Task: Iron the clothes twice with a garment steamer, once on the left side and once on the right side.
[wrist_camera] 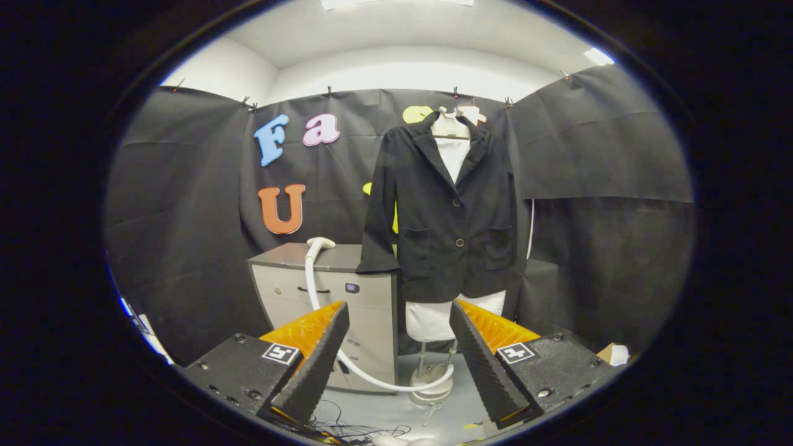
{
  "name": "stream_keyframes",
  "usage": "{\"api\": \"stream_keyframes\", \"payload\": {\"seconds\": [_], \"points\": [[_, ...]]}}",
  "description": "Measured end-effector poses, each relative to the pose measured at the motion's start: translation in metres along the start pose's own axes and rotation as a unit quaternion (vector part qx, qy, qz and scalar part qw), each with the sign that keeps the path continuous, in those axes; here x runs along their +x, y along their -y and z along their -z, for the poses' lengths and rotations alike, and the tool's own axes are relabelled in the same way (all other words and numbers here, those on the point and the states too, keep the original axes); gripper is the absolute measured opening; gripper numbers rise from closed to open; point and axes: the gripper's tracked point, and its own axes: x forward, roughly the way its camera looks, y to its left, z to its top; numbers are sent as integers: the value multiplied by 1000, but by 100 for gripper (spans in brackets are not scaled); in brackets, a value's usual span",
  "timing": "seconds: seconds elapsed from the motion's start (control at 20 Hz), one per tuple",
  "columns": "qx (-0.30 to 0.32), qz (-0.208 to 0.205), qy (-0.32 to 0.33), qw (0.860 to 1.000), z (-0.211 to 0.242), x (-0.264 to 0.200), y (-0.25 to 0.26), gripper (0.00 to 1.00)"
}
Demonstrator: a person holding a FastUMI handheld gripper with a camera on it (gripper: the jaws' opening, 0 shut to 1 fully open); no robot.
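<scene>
A black jacket hangs buttoned on a white mannequin torso that stands on a round base, well beyond my fingers. To its left, the white steamer head rests on top of a grey cabinet. Its white hose runs down the cabinet front and curves across the floor toward the mannequin's base. My gripper is open, its fingers wide apart with nothing between them, far back from both the steamer and the jacket.
Black cloth walls close the booth on the left, back and right. Thin cables lie on the grey floor just ahead of the fingers. A small box sits on the floor at the right wall.
</scene>
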Motion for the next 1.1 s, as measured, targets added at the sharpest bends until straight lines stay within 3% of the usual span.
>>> {"api": "stream_keyframes", "payload": {"seconds": [0.3, 0.55, 0.8, 1.1], "points": [[-2, 2, -7, 1000, 1, 14, 1, 100], [-4, -7, -17, 1000, -6, 53, -13, 100], [-5, -44, -34, 998, -28, 130, -58, 100], [1, -109, -59, 992, -54, 256, -141, 100]]}}
